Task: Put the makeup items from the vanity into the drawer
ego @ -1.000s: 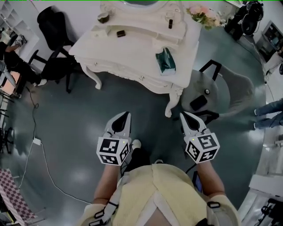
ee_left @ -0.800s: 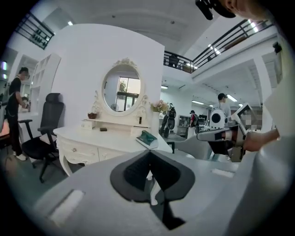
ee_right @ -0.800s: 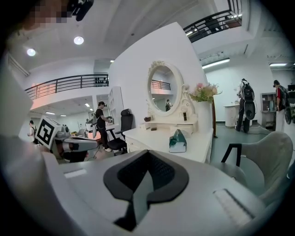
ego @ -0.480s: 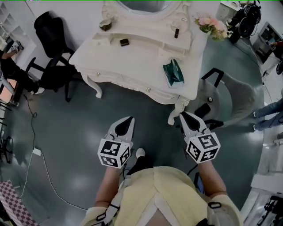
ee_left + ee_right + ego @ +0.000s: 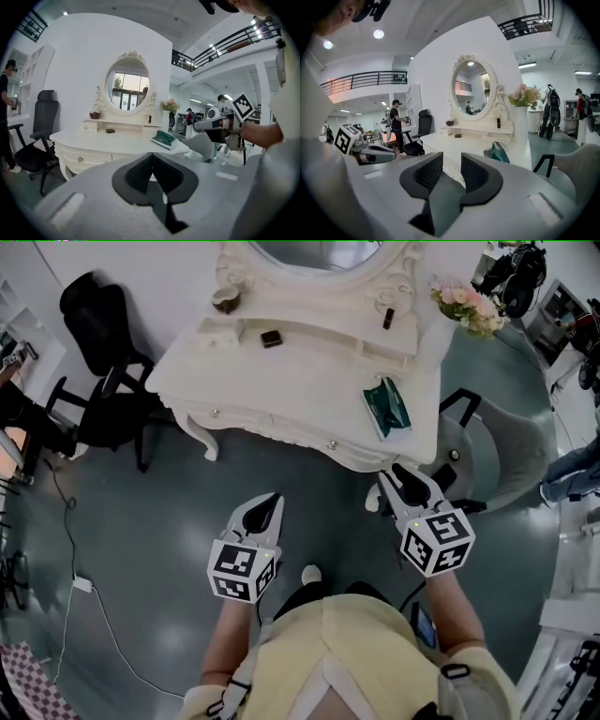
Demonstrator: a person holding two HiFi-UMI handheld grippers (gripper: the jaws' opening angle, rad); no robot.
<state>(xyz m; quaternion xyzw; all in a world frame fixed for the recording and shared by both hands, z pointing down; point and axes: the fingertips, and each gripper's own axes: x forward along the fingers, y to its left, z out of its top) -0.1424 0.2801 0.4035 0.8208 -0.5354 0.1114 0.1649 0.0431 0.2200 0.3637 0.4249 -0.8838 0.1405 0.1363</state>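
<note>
The white vanity [image 5: 281, 381] stands ahead of me with its drawers closed. On its raised shelf sit a small dark compact [image 5: 272, 337], a dark tube [image 5: 387, 318] and a brown jar [image 5: 225, 300]. A green pouch [image 5: 386, 409] lies near the right front corner. My left gripper [image 5: 267, 505] hangs shut and empty over the floor, short of the vanity. My right gripper [image 5: 403, 482] is just below the right front corner, its jaws opening with nothing between them. In the right gripper view the gripper [image 5: 451, 171] shows a clear gap, with the pouch [image 5: 498, 152] beyond.
A black office chair [image 5: 98, 324] stands left of the vanity. A grey chair [image 5: 506, 446] is close by on the right. Pink flowers [image 5: 466, 306] sit at the vanity's back right corner. A cable [image 5: 84, 587] trails over the floor. A person's legs [image 5: 572, 474] show at far right.
The vanity has come closer. My right gripper has moved forward and right to the vanity's front corner, and its jaws have parted. The left gripper has stayed shut.
</note>
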